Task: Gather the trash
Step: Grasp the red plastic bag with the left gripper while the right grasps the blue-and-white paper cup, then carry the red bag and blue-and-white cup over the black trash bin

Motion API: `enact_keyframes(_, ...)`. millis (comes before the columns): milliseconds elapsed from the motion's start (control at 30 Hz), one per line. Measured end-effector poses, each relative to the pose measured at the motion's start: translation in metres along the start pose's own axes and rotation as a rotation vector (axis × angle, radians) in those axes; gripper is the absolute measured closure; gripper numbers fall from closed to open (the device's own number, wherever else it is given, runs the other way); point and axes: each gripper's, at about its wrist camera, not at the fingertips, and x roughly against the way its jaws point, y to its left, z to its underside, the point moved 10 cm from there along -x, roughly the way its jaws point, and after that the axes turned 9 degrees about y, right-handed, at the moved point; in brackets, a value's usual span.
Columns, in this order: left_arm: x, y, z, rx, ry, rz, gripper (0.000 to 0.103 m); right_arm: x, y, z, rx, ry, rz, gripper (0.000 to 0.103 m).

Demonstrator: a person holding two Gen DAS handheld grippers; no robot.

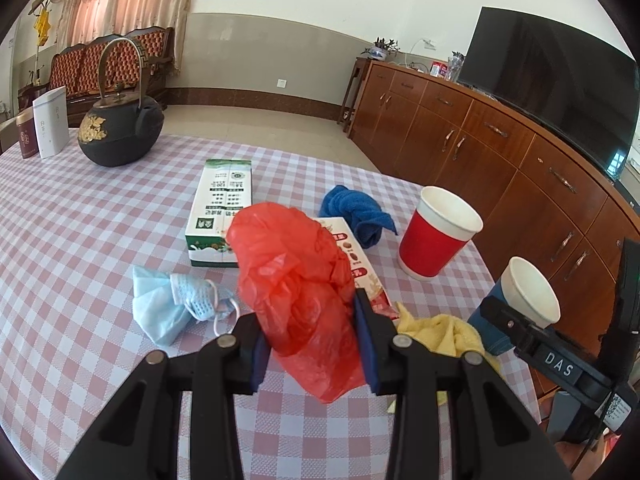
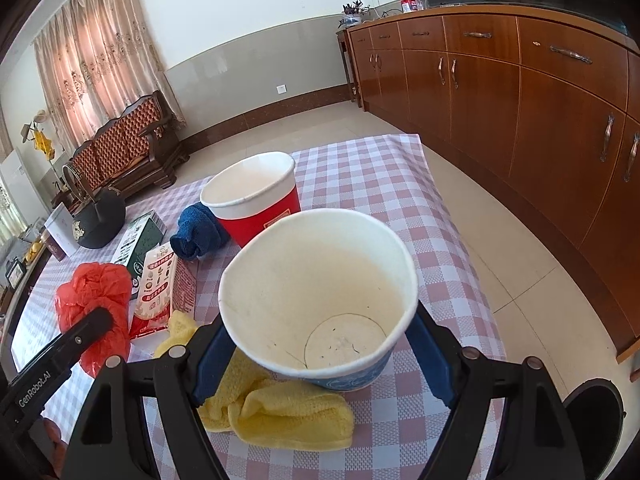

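My left gripper [image 1: 310, 344] is shut on a crumpled red plastic bag [image 1: 296, 280] and holds it above the checked table; the bag also shows in the right wrist view [image 2: 94, 304]. My right gripper [image 2: 320, 360] is shut on a blue paper cup [image 2: 320, 292], empty inside, held over a yellow cloth [image 2: 280, 408]. That cup shows at the right in the left wrist view [image 1: 528, 292]. A red paper cup [image 1: 438, 232] stands on the table. A crumpled blue face mask [image 1: 176, 304] lies left of the bag.
A green-white carton [image 1: 220, 208] and a red-white carton [image 2: 160, 284] lie mid-table, next to a blue cloth [image 1: 360, 212]. A black teapot [image 1: 120, 128] and tins [image 1: 50, 122] stand at the far left. A dark bin [image 2: 596, 420] stands on the floor by the wooden cabinets [image 2: 520, 92].
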Motion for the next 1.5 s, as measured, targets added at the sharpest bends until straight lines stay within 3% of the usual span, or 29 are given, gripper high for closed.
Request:
enact_keyframes(67, 0.002, -0.001, 0.0, -0.004, -0.004, 0.0, 0.064, -0.001, 0.002, 0.001, 0.011, -0.002, -0.005, 0.034)
enact_keyframes(233, 0.009, -0.005, 0.0, -0.011, -0.014, 0.009, 0.064, 0.005, 0.004, 0.001, 0.029, -0.024, 0.005, 0.038)
enact_keyframes(567, 0.038, -0.035, 0.016, -0.063, -0.028, 0.054, 0.064, 0.046, 0.006, 0.006, 0.041, -0.062, -0.004, 0.039)
enact_keyframes(867, 0.057, -0.084, 0.046, -0.139, -0.004, 0.12, 0.064, 0.089, -0.01, 0.041, 0.004, -0.062, 0.0, 0.039)
enact_keyframes(1133, 0.066, -0.136, 0.075, -0.222, 0.032, 0.191, 0.064, 0.126, -0.051, 0.072, -0.068, -0.073, 0.04, 0.04)
enact_keyframes(1500, 0.065, -0.228, 0.12, -0.346, 0.111, 0.313, 0.064, 0.18, -0.146, 0.107, -0.215, -0.104, 0.142, 0.04)
